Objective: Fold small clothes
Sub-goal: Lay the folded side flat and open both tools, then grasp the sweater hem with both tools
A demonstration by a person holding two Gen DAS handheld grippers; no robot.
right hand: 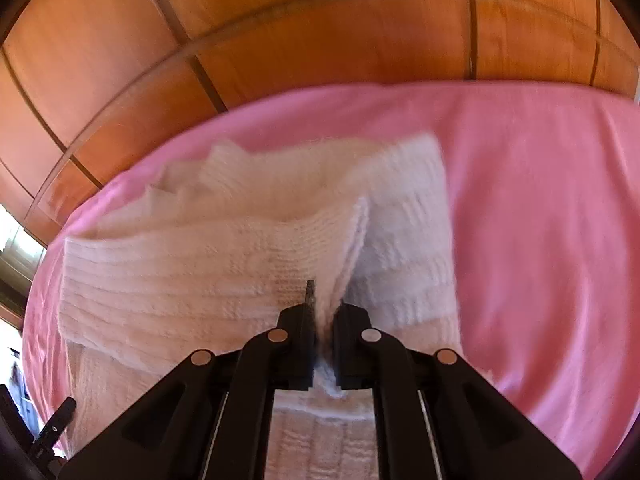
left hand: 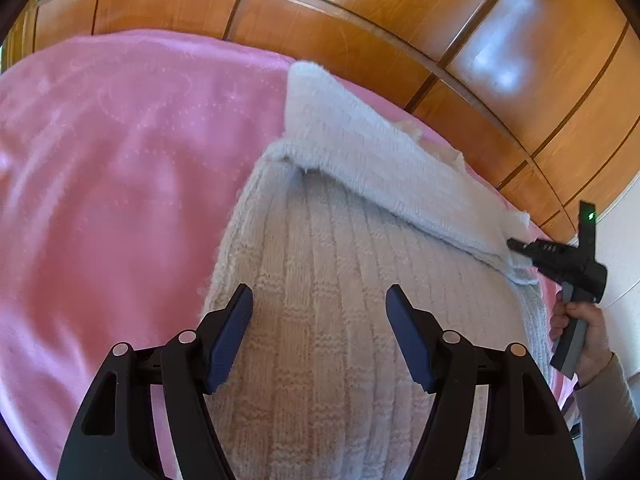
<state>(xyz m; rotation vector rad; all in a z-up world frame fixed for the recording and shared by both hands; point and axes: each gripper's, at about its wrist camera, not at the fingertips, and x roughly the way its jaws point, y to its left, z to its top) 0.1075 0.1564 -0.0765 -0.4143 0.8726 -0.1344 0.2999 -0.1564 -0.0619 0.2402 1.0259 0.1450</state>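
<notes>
one fold looks underway on the white knit sweater (left hand: 332, 300), spread on the pink blanket (left hand: 112, 168), and the rest is, by my guess, yet to do. right gripper (right hand: 322, 316) is clamped on a pinch of knit at the sleeve (left hand: 384, 160) end (nice bite). left gripper (left hand: 320, 336) hovers over the body, jaws wide, nothing between them. the collar and hem are cut off, and the right view is smeared.

The left wrist camera looks steeply down, close over the white knit garment (left hand: 320, 280) on the pink blanket (left hand: 120, 160), facing the wooden wardrobe (left hand: 360, 40). The right wrist camera looks down from the other side, closer. Both views share these three things.
</notes>
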